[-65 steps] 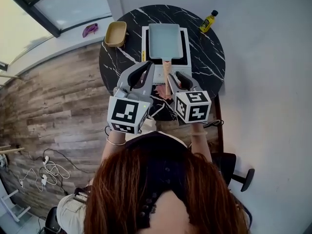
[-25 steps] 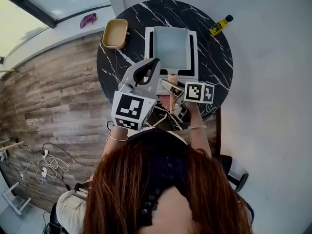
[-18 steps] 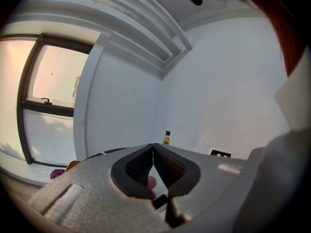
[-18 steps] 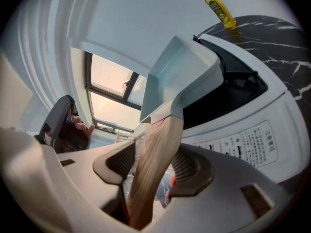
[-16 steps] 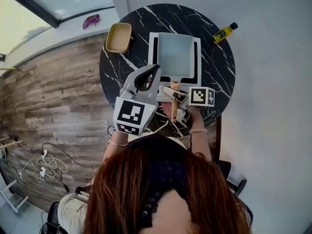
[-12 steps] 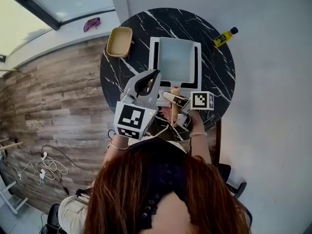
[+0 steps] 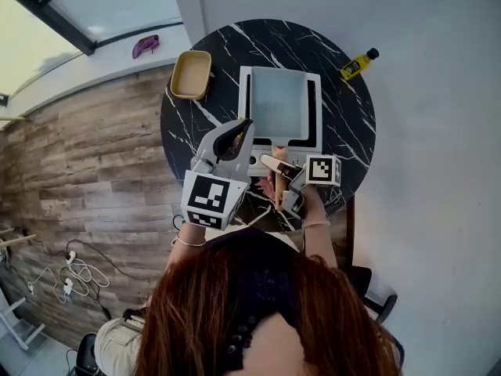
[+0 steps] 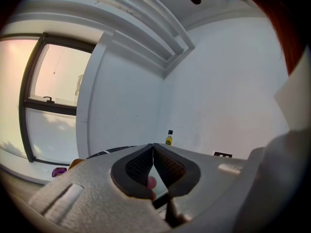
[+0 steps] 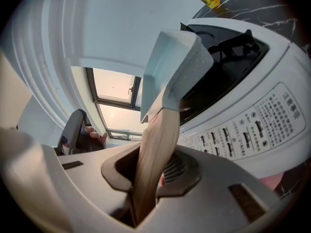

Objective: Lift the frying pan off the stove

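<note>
From the head view, the table point(image 7: 344, 128) lies straight ahead of me. The stove point(image 7: 319, 104) sits on the middle of it, and the frying pan point(image 7: 278, 102) is on top of the stove. The handle point(image 7: 279, 194) runs back towards me, out past the stove's near edge. My right gripper point(image 9: 146, 177) is on it; its jaws have just been closing, with the handle between them and the pads against it. My left gripper point(image 7: 241, 128) is just left of the handle, over the stove's near left corner. A dish point(image 7: 192, 74) lies left of the stove by the table's left edge. A bottle point(image 7: 354, 63) lies at the far right edge, well apart from the stove.
</note>
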`<state>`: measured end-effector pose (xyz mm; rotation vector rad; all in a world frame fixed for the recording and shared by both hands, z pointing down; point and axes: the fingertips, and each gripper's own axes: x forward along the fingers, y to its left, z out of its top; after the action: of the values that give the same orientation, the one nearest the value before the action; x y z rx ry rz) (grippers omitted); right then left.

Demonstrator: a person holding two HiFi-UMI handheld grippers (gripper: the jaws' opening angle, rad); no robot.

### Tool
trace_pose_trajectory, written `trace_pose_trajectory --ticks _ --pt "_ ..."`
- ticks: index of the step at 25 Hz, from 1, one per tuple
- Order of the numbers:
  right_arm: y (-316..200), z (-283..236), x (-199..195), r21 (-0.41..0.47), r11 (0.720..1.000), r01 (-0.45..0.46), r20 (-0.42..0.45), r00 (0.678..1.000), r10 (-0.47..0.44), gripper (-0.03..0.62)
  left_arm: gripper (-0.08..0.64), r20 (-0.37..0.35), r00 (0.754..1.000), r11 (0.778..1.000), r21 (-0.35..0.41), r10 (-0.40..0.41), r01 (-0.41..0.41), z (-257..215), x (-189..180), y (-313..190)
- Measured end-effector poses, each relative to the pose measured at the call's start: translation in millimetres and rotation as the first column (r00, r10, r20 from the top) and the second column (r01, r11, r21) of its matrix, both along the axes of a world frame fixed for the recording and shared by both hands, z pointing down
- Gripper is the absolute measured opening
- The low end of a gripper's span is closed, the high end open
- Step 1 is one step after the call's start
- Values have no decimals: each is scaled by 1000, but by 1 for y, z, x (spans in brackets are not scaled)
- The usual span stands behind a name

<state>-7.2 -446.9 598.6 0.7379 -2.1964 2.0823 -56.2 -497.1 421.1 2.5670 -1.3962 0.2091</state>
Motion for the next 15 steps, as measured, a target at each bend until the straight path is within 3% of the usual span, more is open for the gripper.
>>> trace_pose_trajectory --ticks 15 --pt "32 -24 7 60 998 -11 -16 1000 12 87 14 -14 999 999 40 -36 36 -21 -5 47"
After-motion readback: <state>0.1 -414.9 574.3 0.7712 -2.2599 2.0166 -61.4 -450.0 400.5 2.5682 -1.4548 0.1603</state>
